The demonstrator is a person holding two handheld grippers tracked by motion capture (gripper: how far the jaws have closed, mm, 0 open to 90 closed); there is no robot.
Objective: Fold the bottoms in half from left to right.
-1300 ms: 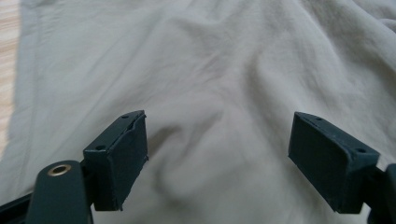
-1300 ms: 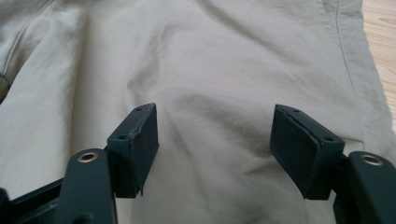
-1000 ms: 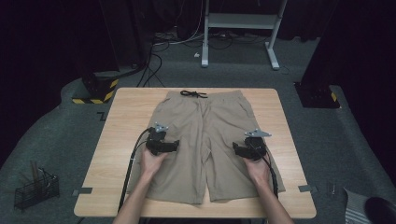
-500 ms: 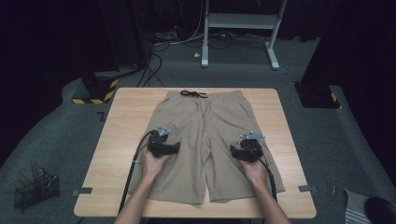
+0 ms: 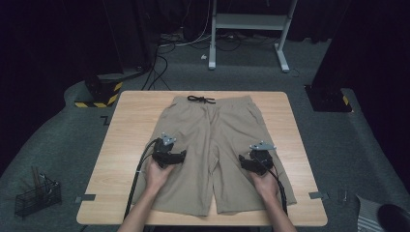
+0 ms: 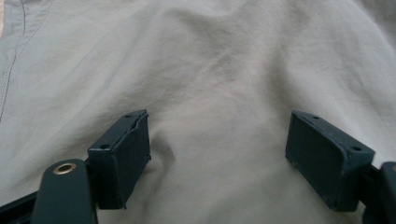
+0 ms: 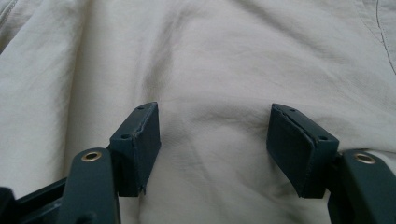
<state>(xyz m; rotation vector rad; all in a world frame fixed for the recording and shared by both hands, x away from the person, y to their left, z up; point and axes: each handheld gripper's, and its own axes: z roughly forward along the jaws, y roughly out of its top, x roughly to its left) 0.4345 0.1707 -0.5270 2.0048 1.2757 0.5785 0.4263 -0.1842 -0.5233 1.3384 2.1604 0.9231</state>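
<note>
Khaki shorts lie flat along the middle of the bench, waistband and black drawstring toward the far edge, hems at the near edge. The left gripper rests over the left leg, the right gripper over the right leg, each with jaws spread wide and nothing between them but loose cloth directly below. The shorts' long axis runs from near edge to far; each hand sits equally close to its own leg.

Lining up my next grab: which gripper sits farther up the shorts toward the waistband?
The left gripper, over the left leg of the shorts; the right gripper sits slightly lower, nearer the hem. Both jaws are open.
</note>
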